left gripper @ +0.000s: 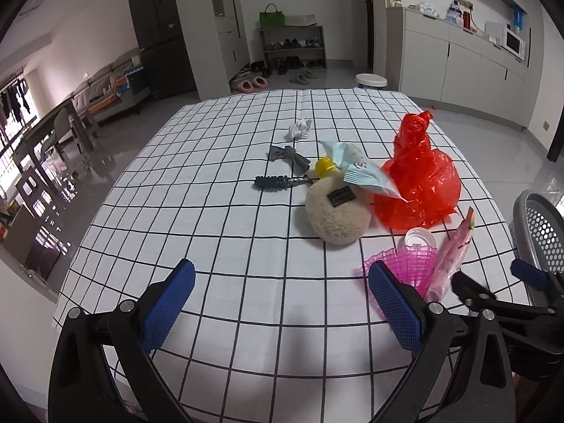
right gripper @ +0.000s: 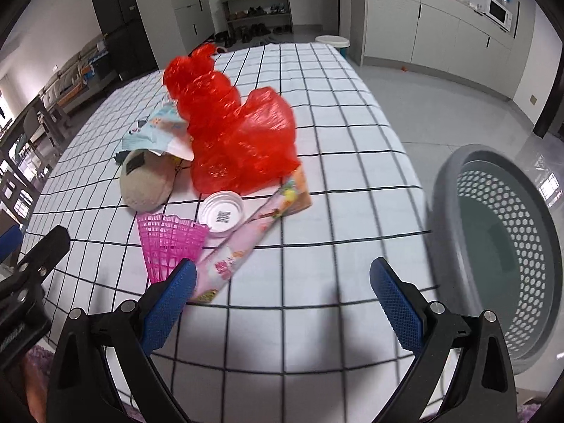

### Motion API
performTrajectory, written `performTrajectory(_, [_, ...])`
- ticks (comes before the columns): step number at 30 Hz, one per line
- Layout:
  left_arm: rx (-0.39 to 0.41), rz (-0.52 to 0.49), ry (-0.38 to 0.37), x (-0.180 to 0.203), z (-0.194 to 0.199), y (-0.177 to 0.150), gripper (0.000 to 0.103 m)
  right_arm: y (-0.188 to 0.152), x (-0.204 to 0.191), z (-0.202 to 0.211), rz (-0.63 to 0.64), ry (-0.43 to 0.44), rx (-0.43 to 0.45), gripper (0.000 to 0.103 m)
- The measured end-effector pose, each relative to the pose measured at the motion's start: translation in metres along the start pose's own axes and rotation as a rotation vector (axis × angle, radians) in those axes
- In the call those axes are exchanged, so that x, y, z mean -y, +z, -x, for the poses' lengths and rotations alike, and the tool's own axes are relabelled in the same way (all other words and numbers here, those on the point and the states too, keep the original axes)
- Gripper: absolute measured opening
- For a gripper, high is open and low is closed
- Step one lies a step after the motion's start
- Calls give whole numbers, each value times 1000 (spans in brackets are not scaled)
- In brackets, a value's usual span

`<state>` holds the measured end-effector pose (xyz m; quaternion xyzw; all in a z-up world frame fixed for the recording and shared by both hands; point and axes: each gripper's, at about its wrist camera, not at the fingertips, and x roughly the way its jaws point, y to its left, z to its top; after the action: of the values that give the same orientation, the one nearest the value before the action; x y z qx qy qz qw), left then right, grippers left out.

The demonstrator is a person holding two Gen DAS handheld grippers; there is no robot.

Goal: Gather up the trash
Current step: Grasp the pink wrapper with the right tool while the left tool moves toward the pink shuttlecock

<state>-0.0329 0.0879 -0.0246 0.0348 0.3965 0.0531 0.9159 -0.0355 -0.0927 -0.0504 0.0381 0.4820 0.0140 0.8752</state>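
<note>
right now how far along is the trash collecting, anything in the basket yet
Barely started. The grey perforated basket looks empty inside. Both the left gripper and right gripper are open, holding nothing. Left on the checked tablecloth: red plastic bag, pink wrapper, white lid, crumpled white paper.

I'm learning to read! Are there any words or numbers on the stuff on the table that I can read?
None can be read.
White lid: a printed square code, no readable letters.
Beige plush: a dark tag, too small to read.
Blue snack packet: printing too blurred.
Pink wrapper: pictures only, text too blurred.
Red plastic bag: no text seen.
</note>
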Motion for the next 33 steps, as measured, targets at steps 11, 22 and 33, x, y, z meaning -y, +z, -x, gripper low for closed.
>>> performTrajectory(11, [-24, 29, -8, -5, -7, 1, 97, 1, 1, -12, 29, -107, -28, 94])
performTrajectory(22, [-21, 25, -24, 1, -4, 2, 97, -4, 44, 9, -68, -151, -12, 94])
performTrajectory(33, [-21, 12, -36, 7, -5, 0, 97, 2, 42, -7, -117, -139, -49, 94])
